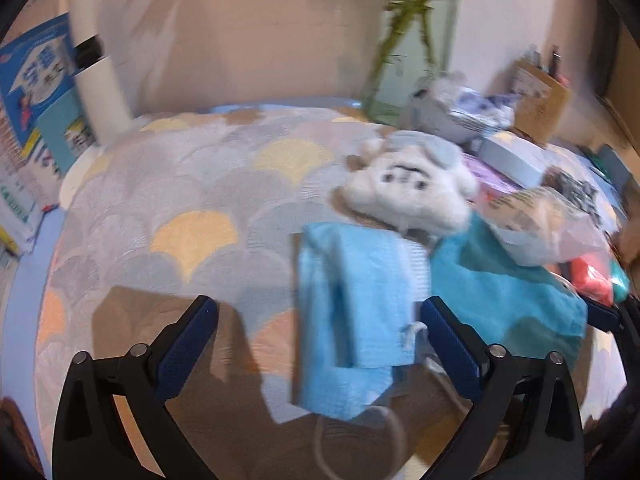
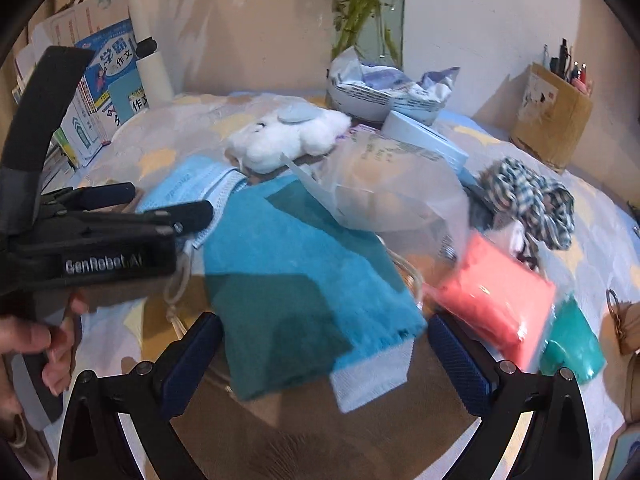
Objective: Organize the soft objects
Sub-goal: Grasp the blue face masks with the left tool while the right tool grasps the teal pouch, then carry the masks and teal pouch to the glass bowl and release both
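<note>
A light blue face mask (image 1: 352,312) lies on the patterned cloth between the fingers of my open left gripper (image 1: 320,328), nearer the right finger. It also shows in the right wrist view (image 2: 192,184), with the left gripper (image 2: 160,204) over it. A teal towel (image 2: 304,280) lies flat beside the mask, in front of my open, empty right gripper (image 2: 326,344). A white plush toy (image 1: 412,188) sits behind them. A clear plastic bag (image 2: 384,188) rests on the towel's far end.
A pink soft pack (image 2: 496,300) and a green one (image 2: 572,344) lie at the right. A checked cloth (image 2: 528,200), a pale blue box (image 2: 428,136), a crumpled bag (image 2: 384,88), a vase (image 2: 368,12), a pen box (image 2: 552,116) and books (image 2: 104,92) stand around.
</note>
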### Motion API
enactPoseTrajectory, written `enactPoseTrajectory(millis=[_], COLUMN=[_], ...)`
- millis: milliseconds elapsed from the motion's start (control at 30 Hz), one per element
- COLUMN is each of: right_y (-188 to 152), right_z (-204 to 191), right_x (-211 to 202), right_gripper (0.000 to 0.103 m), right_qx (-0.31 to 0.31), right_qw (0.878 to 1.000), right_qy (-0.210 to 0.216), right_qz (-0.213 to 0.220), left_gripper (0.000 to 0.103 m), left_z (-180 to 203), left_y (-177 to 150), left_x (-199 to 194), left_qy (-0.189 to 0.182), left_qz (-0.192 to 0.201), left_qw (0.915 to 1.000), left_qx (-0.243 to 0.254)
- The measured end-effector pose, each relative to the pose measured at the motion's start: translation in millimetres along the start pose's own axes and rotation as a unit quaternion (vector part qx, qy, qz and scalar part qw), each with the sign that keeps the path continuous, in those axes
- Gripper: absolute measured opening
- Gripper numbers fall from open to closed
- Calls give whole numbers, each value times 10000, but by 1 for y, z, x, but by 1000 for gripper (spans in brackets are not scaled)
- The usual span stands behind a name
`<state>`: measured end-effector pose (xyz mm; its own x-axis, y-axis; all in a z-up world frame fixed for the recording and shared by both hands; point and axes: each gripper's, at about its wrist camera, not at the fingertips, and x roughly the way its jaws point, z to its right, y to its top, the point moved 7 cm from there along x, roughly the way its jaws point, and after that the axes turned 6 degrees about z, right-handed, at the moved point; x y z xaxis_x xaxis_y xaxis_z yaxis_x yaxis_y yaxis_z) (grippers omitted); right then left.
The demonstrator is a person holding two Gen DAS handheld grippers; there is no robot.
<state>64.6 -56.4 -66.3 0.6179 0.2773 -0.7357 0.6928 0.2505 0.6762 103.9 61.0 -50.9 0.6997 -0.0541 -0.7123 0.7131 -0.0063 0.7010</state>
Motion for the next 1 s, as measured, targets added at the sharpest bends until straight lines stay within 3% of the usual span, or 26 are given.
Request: enactPoseTrajectory(millis=[33,67,100,133,200,233,267,367,467,600,667,1000], right_y=[1,1,2,3,6,7,6,7,10,16,16,16], right_z=[-2,-4,-6,-7,-9,-10,-12,-17,-17,-13,-9,-5], right_x=[1,0,1,0,-4,-8,-9,-12,-21,-44,-50,-54], right_gripper=[103,101,97,87,55,31,22,15,14,14,14,14], right_qx=[-22,-40,-70,-97,-118,-87,-61,-52,210,604,748,872], right_qw=[10000,10000,9999,9999,9997,9995,9993,9985,9940,9733,9659,9630], right_qy=[20,47,80,78,49,126,197,375,873,1848,2060,2102], right_qz=[7,19,36,75,212,288,316,395,627,1217,1377,1442], left_gripper=[74,49,37,32,16,16,15,15,15,15,15,15], left_z=[5,11,15,16,12,7,2,-13,-31,-47,-50,-52], left_y=[1,1,2,1,1,0,0,-1,-3,-6,-8,-10], left_x=[-2,-5,-7,-9,-12,-13,-14,-22,-25,-24,-22,-23], left_qy=[-82,-258,-388,-459,-668,-767,-715,-501,-380,-376,-363,-378], left_qz=[61,166,213,246,319,350,382,585,770,777,722,793], left_qw=[9999,9995,9990,9986,9967,9949,9944,9912,9853,9791,9783,9766], left_qx=[72,110,78,-20,-324,-557,-676,-1077,-1475,-1839,-1910,-1964])
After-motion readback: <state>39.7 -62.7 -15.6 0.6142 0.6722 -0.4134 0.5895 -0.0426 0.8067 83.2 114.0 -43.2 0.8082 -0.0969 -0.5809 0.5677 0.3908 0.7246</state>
